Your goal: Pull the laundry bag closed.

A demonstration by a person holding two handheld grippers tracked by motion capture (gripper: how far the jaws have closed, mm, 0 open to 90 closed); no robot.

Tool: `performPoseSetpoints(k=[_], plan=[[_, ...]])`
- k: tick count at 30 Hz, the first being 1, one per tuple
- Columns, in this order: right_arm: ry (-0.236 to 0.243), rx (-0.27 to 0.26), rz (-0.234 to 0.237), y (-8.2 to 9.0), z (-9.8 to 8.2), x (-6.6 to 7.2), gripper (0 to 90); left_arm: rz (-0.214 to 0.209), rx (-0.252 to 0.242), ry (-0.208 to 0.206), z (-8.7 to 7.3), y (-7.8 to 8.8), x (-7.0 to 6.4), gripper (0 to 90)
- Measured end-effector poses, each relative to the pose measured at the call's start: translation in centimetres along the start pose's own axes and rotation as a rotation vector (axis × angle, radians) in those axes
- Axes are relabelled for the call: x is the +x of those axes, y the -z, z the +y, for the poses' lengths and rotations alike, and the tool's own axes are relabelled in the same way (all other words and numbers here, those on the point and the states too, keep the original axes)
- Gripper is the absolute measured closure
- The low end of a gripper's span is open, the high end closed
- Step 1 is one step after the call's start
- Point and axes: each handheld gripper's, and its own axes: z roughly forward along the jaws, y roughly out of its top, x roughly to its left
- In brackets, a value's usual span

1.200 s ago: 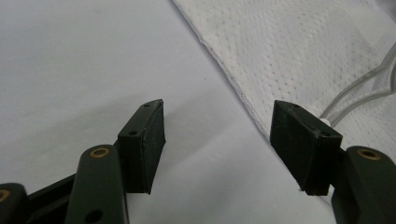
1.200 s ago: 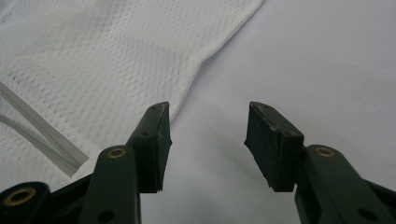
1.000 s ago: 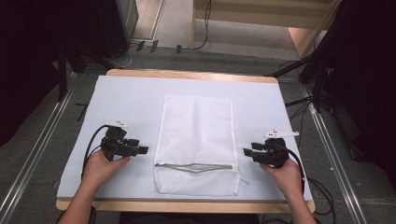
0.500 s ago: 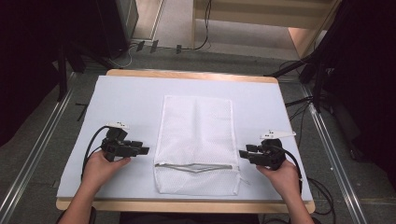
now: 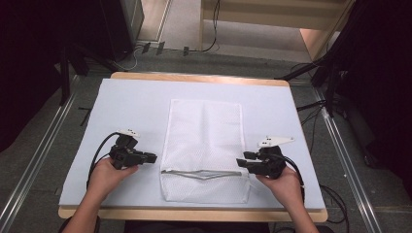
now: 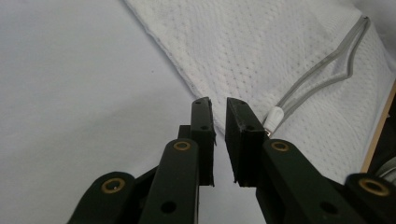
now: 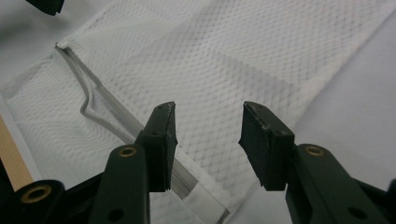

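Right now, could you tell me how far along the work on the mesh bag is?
Early. The mesh bag lies flat on the table, its zipper partly open. The left gripper has just been closing on nothing beside the bag; the right gripper hovers open at the zipper's end. Grasping remains.

This looks like a lab or test room: a wooden table [image 5: 199,77] under a pale blue sheet [image 5: 131,107], metal rails [image 5: 34,165] on grey floor at left and right, loose cables [image 5: 320,107], dark equipment at far left.
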Motion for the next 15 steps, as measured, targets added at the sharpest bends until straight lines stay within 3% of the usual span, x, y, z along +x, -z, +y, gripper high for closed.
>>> performPoseSetpoints(k=[7, 10, 15], plan=[[0.015, 0.017, 0.040, -1.4, 1.0, 1.6, 59.2, -0.011, -0.013, -0.004, 0.1, 0.1, -0.3, 89.7], [0.017, 0.029, 0.060, -2.3, 1.6, 2.5, 61.3, -0.041, -0.029, 0.033, 0.2, 0.0, -0.2, 90.0], [0.037, 0.046, 0.077, -3.4, 2.0, 3.4, 61.7, -0.044, -0.057, 0.013, 0.3, -0.1, -0.3, 90.0]])
